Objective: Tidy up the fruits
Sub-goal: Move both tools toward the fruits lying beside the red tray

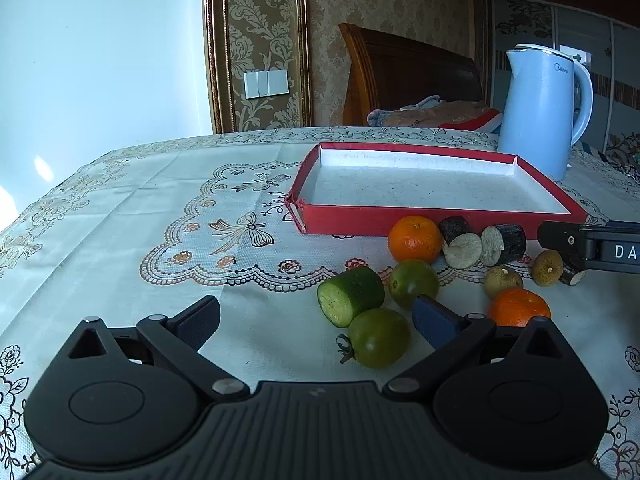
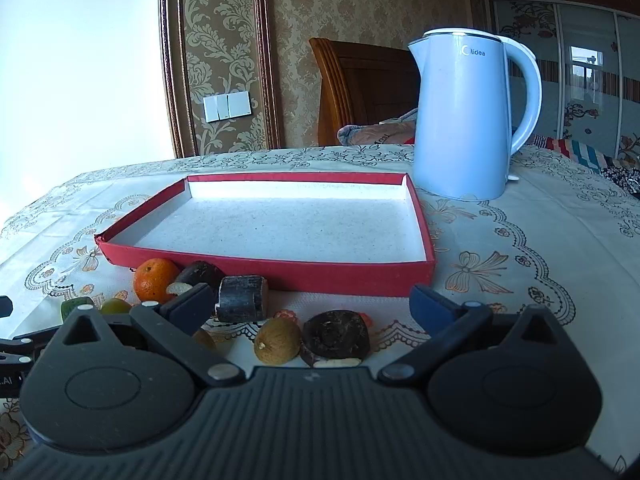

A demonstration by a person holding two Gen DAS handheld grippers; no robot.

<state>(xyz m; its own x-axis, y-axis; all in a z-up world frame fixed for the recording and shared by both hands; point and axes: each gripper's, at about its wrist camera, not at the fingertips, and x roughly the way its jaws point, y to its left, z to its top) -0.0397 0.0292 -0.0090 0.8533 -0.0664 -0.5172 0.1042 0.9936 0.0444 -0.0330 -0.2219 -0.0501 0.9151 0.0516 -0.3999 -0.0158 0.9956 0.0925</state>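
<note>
A shallow red tray (image 1: 400,222) with a bare white floor lies on the tablecloth; it also shows in the right wrist view (image 2: 280,276). In front of it lie fruits: two oranges (image 1: 415,239) (image 1: 519,307), two green tomatoes (image 1: 379,337) (image 1: 413,282), a cut cucumber piece (image 1: 350,296), dark cane pieces (image 1: 503,244) (image 2: 242,299) (image 2: 335,336) and small brown fruits (image 1: 547,268) (image 2: 277,340). My left gripper (image 1: 316,318) is open and empty, with the tomatoes between its fingers. My right gripper (image 2: 310,308) is open and empty, over the cane pieces.
A pale blue kettle (image 1: 540,108) (image 2: 464,120) stands behind the tray's right corner. The right gripper's body (image 1: 588,246) reaches in at the right edge of the left wrist view. A wooden headboard (image 1: 404,76) and a patterned wall lie beyond the table.
</note>
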